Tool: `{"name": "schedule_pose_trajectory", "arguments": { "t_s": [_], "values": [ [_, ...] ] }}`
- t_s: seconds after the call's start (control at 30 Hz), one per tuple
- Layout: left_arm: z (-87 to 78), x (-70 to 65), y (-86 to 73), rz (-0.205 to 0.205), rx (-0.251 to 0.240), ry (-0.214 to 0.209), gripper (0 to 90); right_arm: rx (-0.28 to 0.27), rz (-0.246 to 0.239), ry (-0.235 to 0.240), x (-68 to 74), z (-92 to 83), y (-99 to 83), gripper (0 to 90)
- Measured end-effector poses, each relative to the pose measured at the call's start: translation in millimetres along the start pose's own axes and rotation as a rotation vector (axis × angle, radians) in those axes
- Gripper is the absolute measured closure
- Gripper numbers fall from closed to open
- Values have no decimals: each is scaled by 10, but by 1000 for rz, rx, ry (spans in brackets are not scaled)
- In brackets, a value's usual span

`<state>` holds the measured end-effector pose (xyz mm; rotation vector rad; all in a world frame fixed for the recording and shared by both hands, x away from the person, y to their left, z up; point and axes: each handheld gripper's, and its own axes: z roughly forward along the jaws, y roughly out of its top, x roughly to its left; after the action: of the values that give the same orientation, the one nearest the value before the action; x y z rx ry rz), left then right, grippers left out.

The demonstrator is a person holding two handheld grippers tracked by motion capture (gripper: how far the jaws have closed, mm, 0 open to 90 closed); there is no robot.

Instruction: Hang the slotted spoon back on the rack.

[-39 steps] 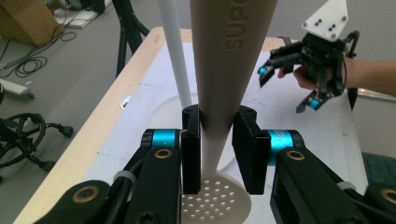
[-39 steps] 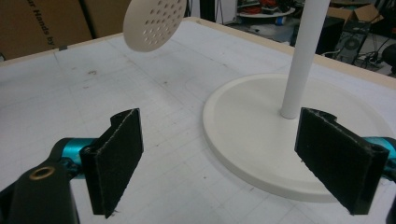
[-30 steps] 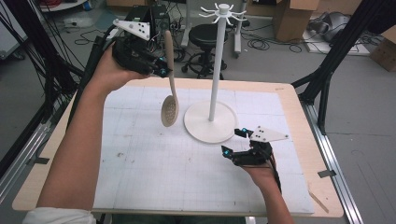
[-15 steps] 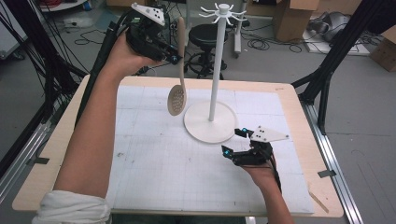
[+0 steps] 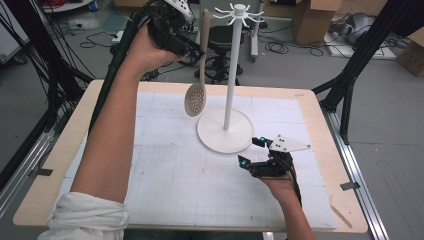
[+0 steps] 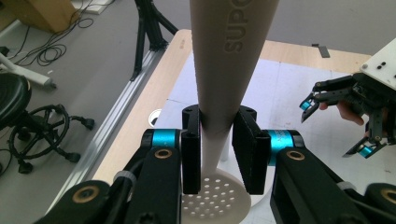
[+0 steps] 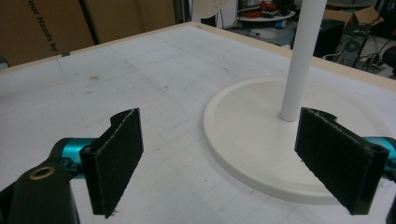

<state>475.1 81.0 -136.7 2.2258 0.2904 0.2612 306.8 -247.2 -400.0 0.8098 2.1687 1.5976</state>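
— High above the table, the left gripper [image 5: 196,49] squeezes the spoon's [image 5: 195,99] handle. It has lifted the spoon closer to the stand's hooks [image 5: 239,11].

— So hanging comes next. The right gripper [image 5: 256,151] waits open beside the stand's base [image 5: 212,135].

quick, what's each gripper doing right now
Left gripper: shut on the slotted spoon, gripping its handle, lifted beside the rack.
Right gripper: open, holding nothing, by the rack's base.
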Motion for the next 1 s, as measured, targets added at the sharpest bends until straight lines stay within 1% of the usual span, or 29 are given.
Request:
{"name": "schedule_pose_trajectory", "arguments": {
  "t_s": [0.07, 0.23, 0.37, 0.47, 0.6, 0.8, 0.93, 1.0],
  "values": [
    [19, -4, 16, 4, -9, -1, 737, 0, -1, 0, 0, 0, 0, 148],
    [58, 24, 6, -13, 3, 5, 736, -7, 0, 3, 1, -10, 5, 147],
    [76, 39, 13, -23, -1, 4, 736, -9, -2, 3, -6, -12, 2, 147],
    [94, 58, 17, -27, 9, 10, 736, -11, -4, 2, -7, -14, 4, 148],
    [126, 72, 26, -29, 9, 2, 736, -10, -3, 2, -8, -13, 3, 148],
    [184, 55, 77, -18, 11, -9, 736, -7, 0, 4, -4, -9, 2, 148],
    [240, 18, 114, -1, 23, -24, 736, -12, -5, 2, -7, -12, 3, 148],
    [265, 0, 123, 1, 27, -28, 736, -10, -4, 2, -7, -12, 3, 148]
  ]
}}
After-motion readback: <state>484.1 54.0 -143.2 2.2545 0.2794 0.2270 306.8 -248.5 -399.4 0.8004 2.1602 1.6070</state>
